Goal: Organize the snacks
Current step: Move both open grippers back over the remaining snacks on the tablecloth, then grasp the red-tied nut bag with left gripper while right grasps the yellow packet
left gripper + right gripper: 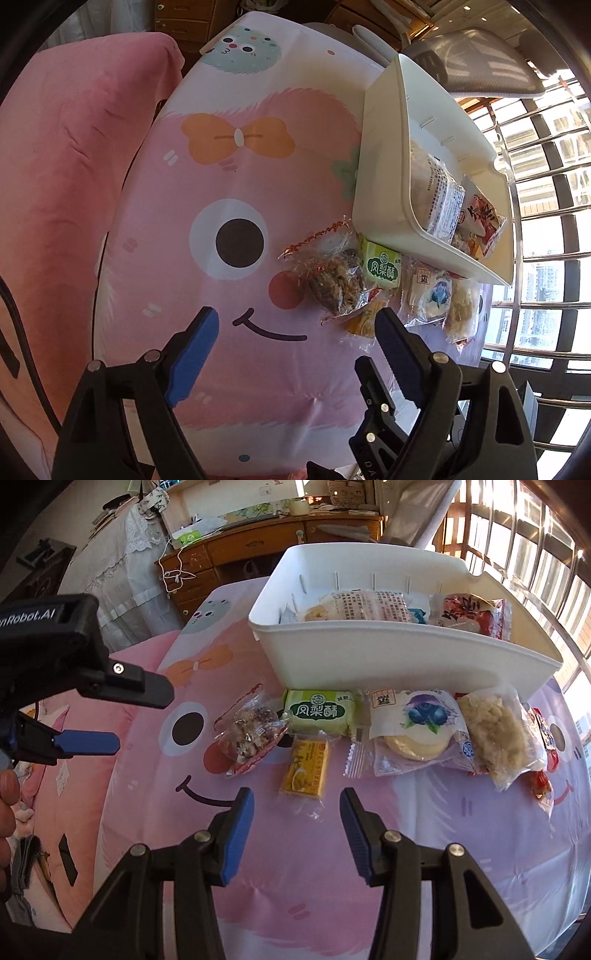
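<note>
The counter (295, 904), draped in a pink cartoon-face cloth, carries a white rectangular plastic bin (388, 653) towards its far edge. The bin already holds several packets: a clear-wrapped pastry with a printed label (365, 605) and a red and white snack bag (472, 614) at its right end.

Along the bin's near wall lies a loose row of snacks still to sort: a clear bag of pale crumbly pieces (495, 734), a blueberry-printed wrapper over a round biscuit (413, 731), a clear bag of brown nut clusters (251, 731) and a green square pineapple-cake pack (319, 710).

Nearest the right tool (297, 805) is a small yellow rectangular wrapped bar (306, 768), just ahead of its gap, its long axis running roughly along the tool's pointing line. That tool's jaws stand apart, empty.

The left tool (299, 325) is wide open and empty too, with the nut bag ahead and to the right.
</note>
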